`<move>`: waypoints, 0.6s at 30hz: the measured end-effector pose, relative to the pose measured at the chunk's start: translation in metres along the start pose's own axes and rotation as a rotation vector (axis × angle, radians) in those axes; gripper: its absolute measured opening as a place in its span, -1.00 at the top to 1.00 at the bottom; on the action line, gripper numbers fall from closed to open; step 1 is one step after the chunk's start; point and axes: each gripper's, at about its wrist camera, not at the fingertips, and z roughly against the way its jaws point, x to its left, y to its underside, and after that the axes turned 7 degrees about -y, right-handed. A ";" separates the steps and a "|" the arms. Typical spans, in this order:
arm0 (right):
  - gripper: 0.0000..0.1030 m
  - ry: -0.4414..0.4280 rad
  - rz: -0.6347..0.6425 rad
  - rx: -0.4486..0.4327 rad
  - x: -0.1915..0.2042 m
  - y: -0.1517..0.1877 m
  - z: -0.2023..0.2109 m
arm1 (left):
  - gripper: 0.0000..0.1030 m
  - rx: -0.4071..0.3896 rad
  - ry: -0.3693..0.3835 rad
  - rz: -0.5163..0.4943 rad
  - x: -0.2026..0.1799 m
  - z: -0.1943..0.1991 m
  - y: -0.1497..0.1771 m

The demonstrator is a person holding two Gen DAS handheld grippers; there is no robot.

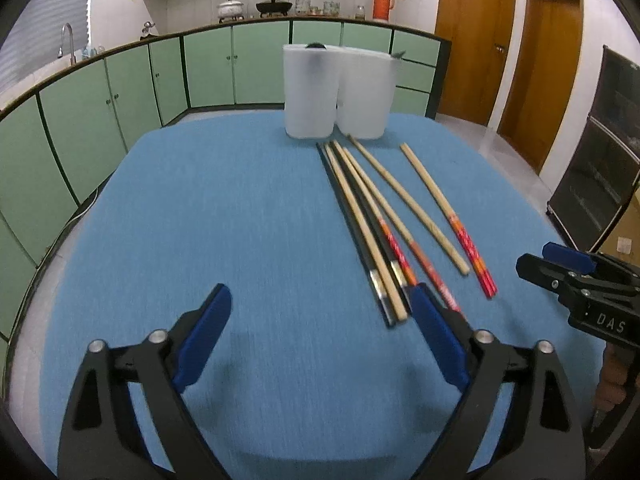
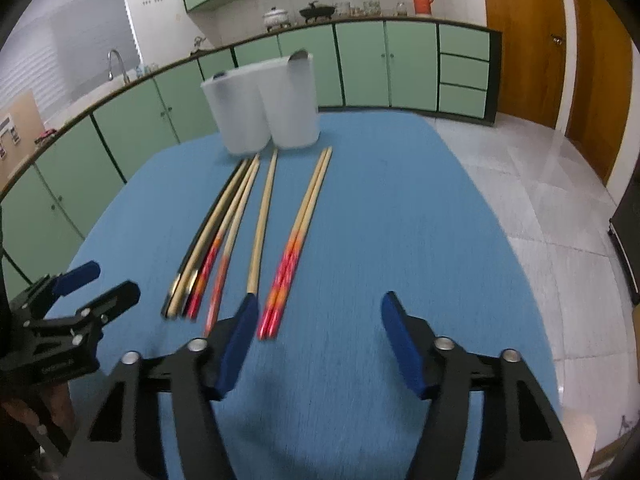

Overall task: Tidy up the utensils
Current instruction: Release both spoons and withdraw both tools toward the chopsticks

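Both tools, left (image 1: 322, 312) and right (image 2: 316, 318), hung spread and empty over the blue surface's (image 1: 240, 220) near edge, chopsticks (image 2: 256, 236) just ahead.

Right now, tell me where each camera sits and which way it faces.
Left wrist: on the left gripper, angled down over the blue table toward the chopsticks and white holders; its open fingers and the right gripper show.
Right wrist: on the right gripper, same direction; its open fingers and the left gripper show.
Shared: table, chopsticks, holders, green cabinets.
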 end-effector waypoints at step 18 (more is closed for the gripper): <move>0.35 0.039 0.081 0.071 0.018 0.013 -0.024 | -0.52 0.047 0.003 0.022 0.001 -0.002 0.010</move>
